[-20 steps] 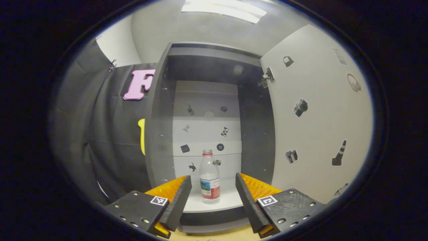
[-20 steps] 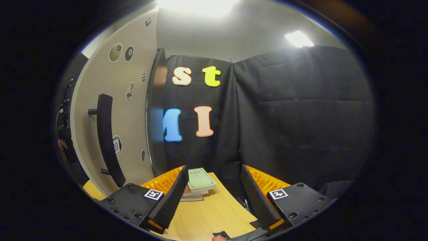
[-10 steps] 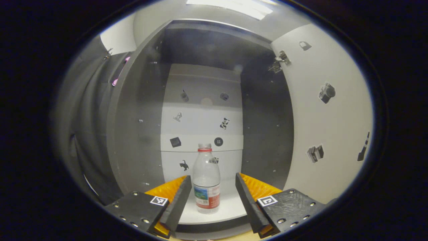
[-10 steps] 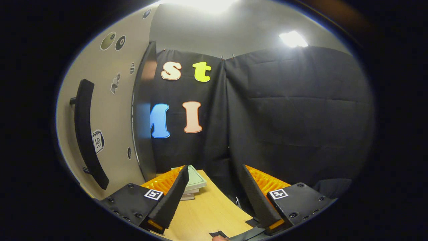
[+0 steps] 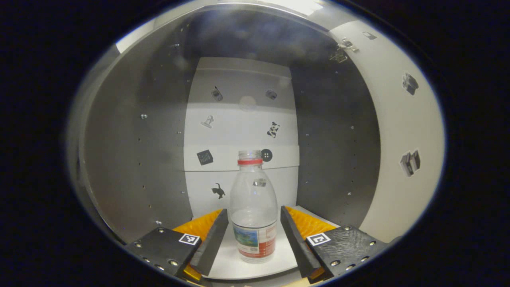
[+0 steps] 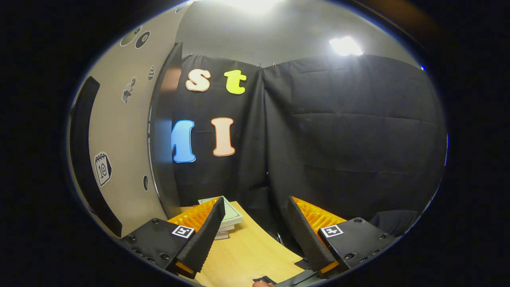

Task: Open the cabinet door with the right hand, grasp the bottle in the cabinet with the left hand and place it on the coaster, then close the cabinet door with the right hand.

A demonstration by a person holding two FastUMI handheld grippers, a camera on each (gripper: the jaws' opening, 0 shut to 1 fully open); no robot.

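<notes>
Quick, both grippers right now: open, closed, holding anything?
Left gripper: open, fingers either side of the clear plastic bottle with red cap ring, not gripping.
Right gripper: open, empty.

Stacked books on wooden table (corner).

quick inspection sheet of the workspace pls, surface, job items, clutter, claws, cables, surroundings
surface: wooden tabletop in the right gripper view; white cabinet floor under the bottle.
job's things: clear water bottle upright inside the cabinet, red ring at its neck; cabinet door swung open, its handle visible; coaster nothing seen.
clutter: stack of books on the tabletop.
claws: left claw open, its fingers either side of the bottle, contact not clear; right claw open and empty over the tabletop.
cables: nothing seen.
surroundings: black cloth wall, ceiling light.
</notes>
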